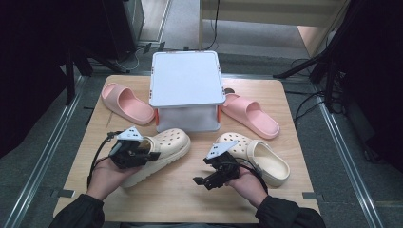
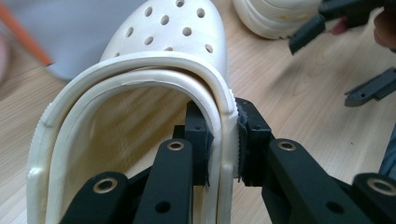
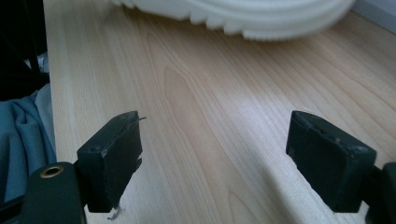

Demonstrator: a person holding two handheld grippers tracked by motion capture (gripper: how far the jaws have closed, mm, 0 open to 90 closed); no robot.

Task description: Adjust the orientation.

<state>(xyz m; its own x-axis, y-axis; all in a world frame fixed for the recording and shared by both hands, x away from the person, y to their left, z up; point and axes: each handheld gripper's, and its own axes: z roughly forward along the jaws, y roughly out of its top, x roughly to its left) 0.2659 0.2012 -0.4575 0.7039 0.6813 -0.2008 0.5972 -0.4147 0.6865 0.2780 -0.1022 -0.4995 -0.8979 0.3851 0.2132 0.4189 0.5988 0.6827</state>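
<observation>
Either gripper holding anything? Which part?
Left gripper clamps the cream clog by its side wall near the heel; right gripper is open, holding nothing.

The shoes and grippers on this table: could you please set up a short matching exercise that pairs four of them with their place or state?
Column one:
1. left cream clog
2. right cream clog
3. pink slide
4. right gripper

Column two:
A. lies left of the grey box
B. jaws wide apart over bare wood, holding nothing
C. heel rim clamped by the left gripper
D. rests on the table beside the right hand, ungripped

Right pairs: 1-C, 2-D, 3-A, 4-B
</observation>
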